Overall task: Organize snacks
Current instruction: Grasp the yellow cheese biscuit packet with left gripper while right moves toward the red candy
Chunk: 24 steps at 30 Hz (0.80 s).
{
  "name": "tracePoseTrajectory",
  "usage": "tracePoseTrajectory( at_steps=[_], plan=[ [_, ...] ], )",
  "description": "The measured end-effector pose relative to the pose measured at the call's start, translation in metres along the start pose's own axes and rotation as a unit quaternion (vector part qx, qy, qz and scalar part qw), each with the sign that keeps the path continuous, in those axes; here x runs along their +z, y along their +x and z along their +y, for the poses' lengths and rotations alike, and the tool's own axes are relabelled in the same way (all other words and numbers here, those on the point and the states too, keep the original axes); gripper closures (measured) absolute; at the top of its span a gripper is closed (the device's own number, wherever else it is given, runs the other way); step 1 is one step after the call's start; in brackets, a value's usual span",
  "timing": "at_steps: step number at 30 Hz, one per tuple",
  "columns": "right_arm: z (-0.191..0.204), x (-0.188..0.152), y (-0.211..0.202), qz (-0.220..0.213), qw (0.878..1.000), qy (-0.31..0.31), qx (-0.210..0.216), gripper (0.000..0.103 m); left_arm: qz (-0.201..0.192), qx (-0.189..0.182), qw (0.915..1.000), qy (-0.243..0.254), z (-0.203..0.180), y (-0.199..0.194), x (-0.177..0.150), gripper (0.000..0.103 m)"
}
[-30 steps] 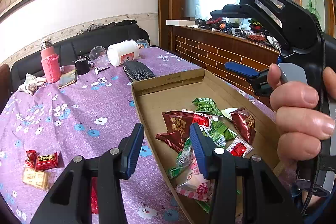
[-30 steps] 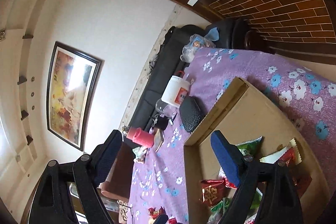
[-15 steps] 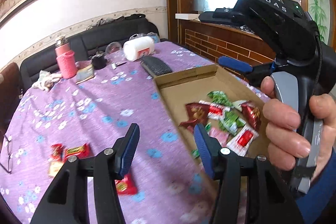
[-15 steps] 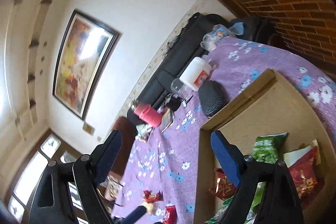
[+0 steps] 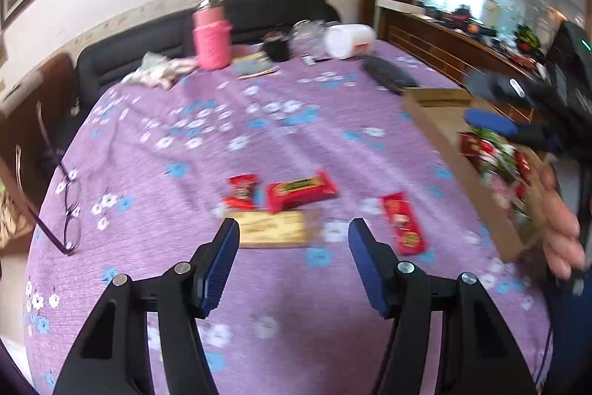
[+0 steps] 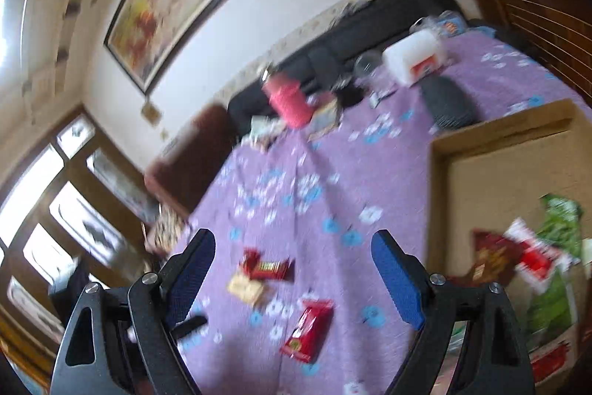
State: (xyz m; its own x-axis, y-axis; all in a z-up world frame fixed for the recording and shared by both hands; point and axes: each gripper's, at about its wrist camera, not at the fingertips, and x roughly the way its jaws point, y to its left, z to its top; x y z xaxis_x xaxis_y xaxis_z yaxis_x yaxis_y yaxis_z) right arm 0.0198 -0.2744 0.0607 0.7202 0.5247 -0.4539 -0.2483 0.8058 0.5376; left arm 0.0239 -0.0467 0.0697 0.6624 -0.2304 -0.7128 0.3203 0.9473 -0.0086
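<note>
Loose snacks lie on the purple flowered tablecloth [image 5: 259, 121]: a tan packet [image 5: 273, 229], a red bar [image 5: 300, 190], a small red packet [image 5: 241, 191] and a red packet [image 5: 403, 223] to the right. My left gripper [image 5: 292, 241] is open and empty, just short of the tan packet. A cardboard box [image 5: 458, 150] with several snacks stands at the right. My right gripper [image 6: 294, 269] is open and empty above the cloth, with the red packet [image 6: 307, 330], tan packet [image 6: 246, 288] and box [image 6: 499, 173] in its view.
A pink flask [image 5: 212, 37], white jar [image 5: 349, 39], black cup [image 5: 277, 49], a black case [image 5: 388, 76] and a booklet [image 5: 255, 67] stand at the table's far end. Glasses [image 5: 68, 206] lie at the left edge. A black sofa [image 5: 148, 39] is behind.
My left gripper has swung left from over the box to face the loose snacks on the cloth and opened wider. My right gripper has tilted down toward the table.
</note>
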Motion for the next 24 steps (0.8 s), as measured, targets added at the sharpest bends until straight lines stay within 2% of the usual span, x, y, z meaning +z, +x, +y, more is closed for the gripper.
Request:
tracePoseTrajectory(
  at_steps=[3,8,14,15,17,19,23,24],
  plan=[
    [0.010,-0.009,0.016,0.025,0.999,-0.023,-0.003,0.013,0.029,-0.020,0.9986,-0.038,0.026,0.022,0.007,0.043],
    [0.010,-0.012,0.024,0.034,0.999,-0.025,-0.014,0.013,0.076,-0.038,0.9935,-0.076,0.050,0.064,0.015,0.043],
    [0.006,-0.011,0.023,0.034,0.999,-0.009,-0.009,0.013,0.081,-0.064,0.9874,-0.120,0.067,0.094,0.019,0.043],
    [0.006,-0.011,0.023,0.035,0.999,-0.010,-0.010,0.013,0.085,-0.067,0.9864,-0.123,0.066,0.098,0.018,0.047],
    [0.007,-0.012,0.023,0.036,0.999,-0.013,-0.013,0.013,0.081,-0.060,0.9891,-0.108,0.059,0.096,0.016,0.053],
    [0.008,-0.012,0.024,0.038,0.999,-0.014,-0.014,0.013,0.088,-0.069,0.9894,-0.092,0.051,0.090,0.011,0.061],
    [0.009,-0.012,0.022,0.037,0.999,-0.016,-0.012,0.013,0.104,-0.081,0.9900,-0.051,0.031,0.070,-0.009,0.061],
    [0.010,-0.013,0.022,0.037,0.999,-0.017,-0.011,0.013,0.112,-0.095,0.9884,-0.036,0.024,0.062,-0.016,0.061]
  ],
)
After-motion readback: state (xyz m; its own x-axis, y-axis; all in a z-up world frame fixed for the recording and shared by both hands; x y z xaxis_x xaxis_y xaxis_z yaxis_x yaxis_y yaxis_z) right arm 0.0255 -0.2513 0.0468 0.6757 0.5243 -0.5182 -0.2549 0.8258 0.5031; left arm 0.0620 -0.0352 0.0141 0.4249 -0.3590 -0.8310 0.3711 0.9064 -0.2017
